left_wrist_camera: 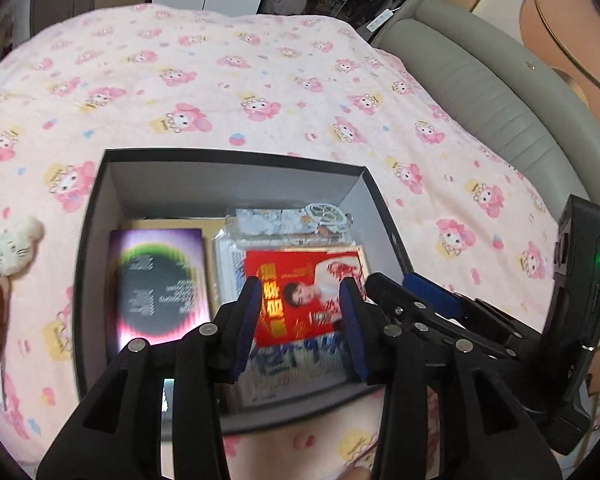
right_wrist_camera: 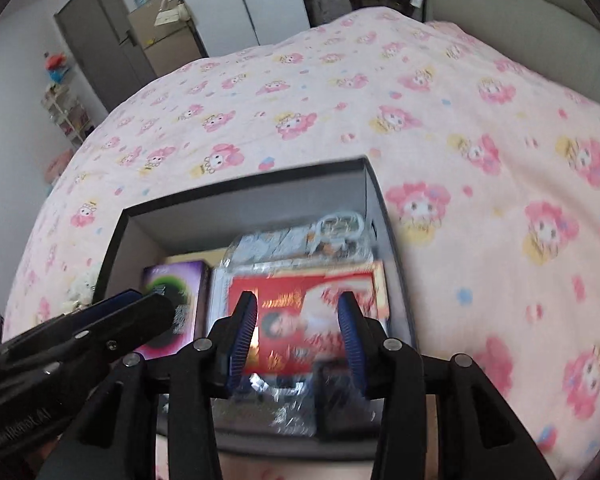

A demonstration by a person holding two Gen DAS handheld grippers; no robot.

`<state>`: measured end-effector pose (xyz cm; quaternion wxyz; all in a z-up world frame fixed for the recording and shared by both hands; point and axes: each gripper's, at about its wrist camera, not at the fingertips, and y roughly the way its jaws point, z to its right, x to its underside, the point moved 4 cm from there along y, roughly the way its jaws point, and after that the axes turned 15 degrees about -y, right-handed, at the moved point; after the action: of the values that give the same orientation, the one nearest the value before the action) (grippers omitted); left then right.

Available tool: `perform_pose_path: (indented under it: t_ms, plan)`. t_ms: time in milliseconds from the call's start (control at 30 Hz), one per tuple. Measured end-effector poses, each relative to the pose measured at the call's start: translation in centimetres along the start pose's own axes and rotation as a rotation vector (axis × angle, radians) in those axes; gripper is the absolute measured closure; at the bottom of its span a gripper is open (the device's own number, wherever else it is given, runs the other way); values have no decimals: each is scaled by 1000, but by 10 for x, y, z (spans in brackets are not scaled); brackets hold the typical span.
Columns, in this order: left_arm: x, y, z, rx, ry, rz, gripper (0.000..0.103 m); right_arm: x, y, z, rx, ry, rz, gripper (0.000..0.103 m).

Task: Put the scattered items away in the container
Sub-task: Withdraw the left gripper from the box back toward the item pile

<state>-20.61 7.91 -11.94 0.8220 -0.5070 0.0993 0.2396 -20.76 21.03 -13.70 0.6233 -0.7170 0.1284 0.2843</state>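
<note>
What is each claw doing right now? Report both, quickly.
Left claw: open, holding nothing, over the box.
Right claw: open, holding nothing, over the same box, above the red card.

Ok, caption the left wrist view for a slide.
Open left hand-held gripper over black cardboard box holding red printed card.

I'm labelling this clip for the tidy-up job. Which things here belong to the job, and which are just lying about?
Part of the job:
- box
- red booklet in the box
- purple case in the box
- plush toy beside the box, not yet in
- left gripper, right gripper, both open

Just there:
- bedspread
- headboard
- door
</note>
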Motion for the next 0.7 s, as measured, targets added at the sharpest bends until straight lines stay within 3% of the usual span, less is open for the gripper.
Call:
perform_pose_path:
  t_ms: [200, 333, 700]
  plan:
    - [25, -30, -4, 22, 48, -37, 63, 25, -38, -17, 39, -37, 46, 65]
    - [41, -59, -10, -14, 99, 1, 64, 37, -56, -38, 41, -89, 56, 65]
    - [57, -120, -58, -38, 50, 64, 64, 48, -83, -109, -35, -233, 84, 65]
